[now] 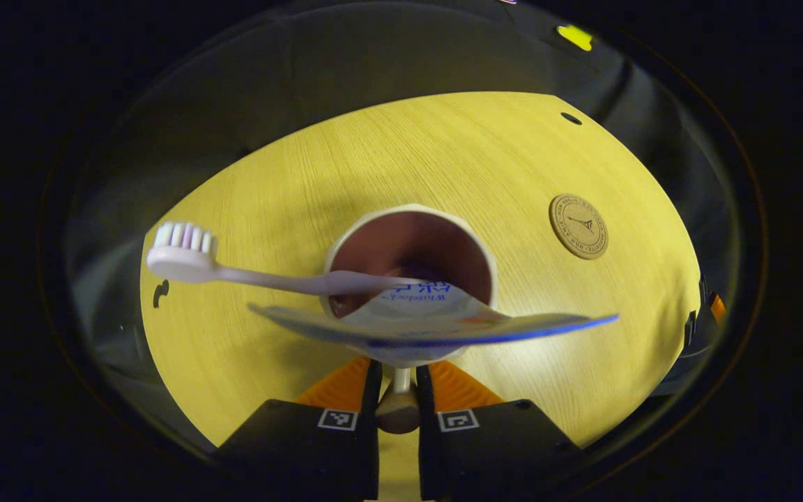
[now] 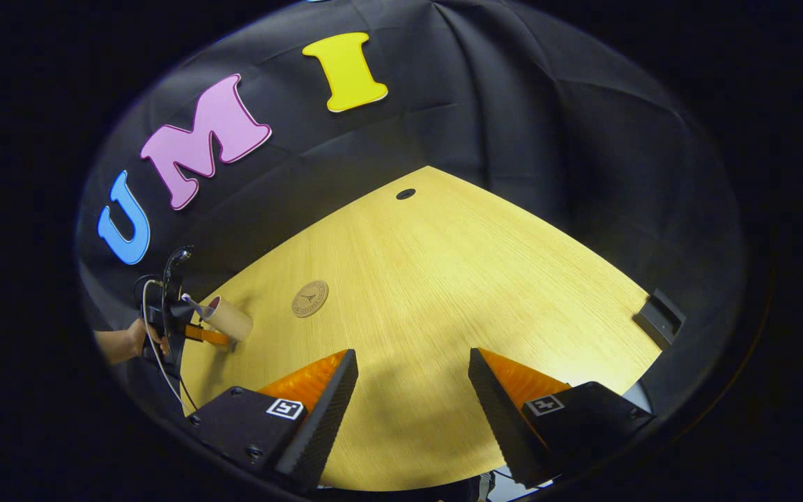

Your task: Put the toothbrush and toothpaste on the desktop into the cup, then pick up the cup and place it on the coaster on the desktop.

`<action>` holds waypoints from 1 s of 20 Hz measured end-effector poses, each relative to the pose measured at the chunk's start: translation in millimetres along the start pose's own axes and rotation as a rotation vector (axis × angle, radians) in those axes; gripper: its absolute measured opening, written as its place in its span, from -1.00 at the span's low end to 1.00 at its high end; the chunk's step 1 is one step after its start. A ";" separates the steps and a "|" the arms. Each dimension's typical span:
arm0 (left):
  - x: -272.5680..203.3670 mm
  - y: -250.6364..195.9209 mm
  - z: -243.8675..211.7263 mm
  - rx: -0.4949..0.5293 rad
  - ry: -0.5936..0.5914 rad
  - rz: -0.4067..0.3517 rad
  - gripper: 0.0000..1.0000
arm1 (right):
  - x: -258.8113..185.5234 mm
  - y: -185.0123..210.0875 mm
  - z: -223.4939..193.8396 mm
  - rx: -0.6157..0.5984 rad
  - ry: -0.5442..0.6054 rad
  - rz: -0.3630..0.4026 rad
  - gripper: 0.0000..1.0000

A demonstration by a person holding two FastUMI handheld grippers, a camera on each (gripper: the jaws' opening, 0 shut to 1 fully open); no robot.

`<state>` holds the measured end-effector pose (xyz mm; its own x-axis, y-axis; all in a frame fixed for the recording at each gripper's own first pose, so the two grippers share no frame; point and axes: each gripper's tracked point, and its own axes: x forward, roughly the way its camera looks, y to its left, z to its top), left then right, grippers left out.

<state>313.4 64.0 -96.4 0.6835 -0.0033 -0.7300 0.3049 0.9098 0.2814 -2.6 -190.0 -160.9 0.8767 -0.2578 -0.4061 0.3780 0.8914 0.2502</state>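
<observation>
Gripping the cup [image 1: 410,268] by its handle [image 1: 397,408], the left tool [image 1: 397,390] stands nearly closed, both fingers pressed against the handle's sides at the bottom of the left gripper view. The cup is tilted toward the camera, so its open mouth faces the lens. Inside it sits the toothpaste [image 1: 429,322] — its flat crimped end sticks out across the near rim and spreads wide to both sides. Blue printing shows on the tube, too small and inverted to read. The toothbrush [image 1: 234,268] also stands in the cup, its handle leaning out over the rim to the left and its bristle head well clear of the cup. Beyond the cup lies the yellow wood-grain surface [image 1: 443,160]. The round coaster [image 1: 578,226] rests flat on it, to the right of the cup and apart from it; a tower emblem and a ring of lettering are printed on it, the lettering not legible.

In the right gripper view, the right tool [image 2: 412,380] is spread wide with nothing between its fingers, held above bare surface. Farther off at the left edge, a hand [image 2: 138,338] holds the left tool with the cup, near the coaster — not on it.
</observation>
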 end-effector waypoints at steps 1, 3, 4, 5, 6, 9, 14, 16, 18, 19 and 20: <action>-1.0 -1.6 -0.7 -0.015 -0.010 0.002 -0.47 | 0.3 -0.4 2.6 -0.007 -0.004 0.005 0.97; -3.6 -6.9 -1.9 -0.035 -0.023 0.002 -0.48 | 1.0 0.6 9.1 -0.026 -0.011 0.018 0.97; -6.2 -7.9 -1.2 -0.039 -0.032 0.004 -0.49 | 1.5 0.0 12.4 -0.033 -0.015 0.024 0.97; -8.8 -8.1 0.7 -0.043 -0.046 0.009 -0.49 | 1.6 -0.5 14.4 -0.038 -0.018 0.030 0.97; -11.7 -8.8 3.1 -0.046 -0.061 0.013 -0.60 | 1.6 -1.7 15.5 -0.041 -0.018 0.035 0.97; -25.6 -10.7 7.7 -0.045 -0.093 0.027 -0.51 | 2.5 -6.0 18.6 -0.046 -0.016 0.052 0.97; -45.8 -41.5 25.1 -0.032 -0.151 0.010 -0.51 | 7.0 -17.4 27.2 -0.053 -0.013 0.080 0.97; -48.0 -62.0 36.9 -0.036 -0.176 -0.015 -0.50 | 8.3 -21.8 32.3 -0.060 -0.018 0.089 0.97; -46.9 -84.3 50.1 -0.014 -0.201 -0.038 -0.60 | 8.9 -26.4 36.2 -0.070 -0.021 0.097 0.97; -46.6 -96.2 55.9 0.005 -0.208 -0.051 -0.51 | 8.8 -28.3 36.8 -0.072 -0.020 0.100 0.96; -46.2 -107.9 61.5 0.030 -0.214 -0.065 -0.51 | 9.2 -29.1 36.9 -0.071 -0.019 0.103 0.96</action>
<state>289.7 -59.5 -54.8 0.7857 -0.1527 -0.5994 0.3706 0.8921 0.2586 5.4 -232.1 -139.5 0.9155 -0.1696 -0.3649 0.2639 0.9376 0.2264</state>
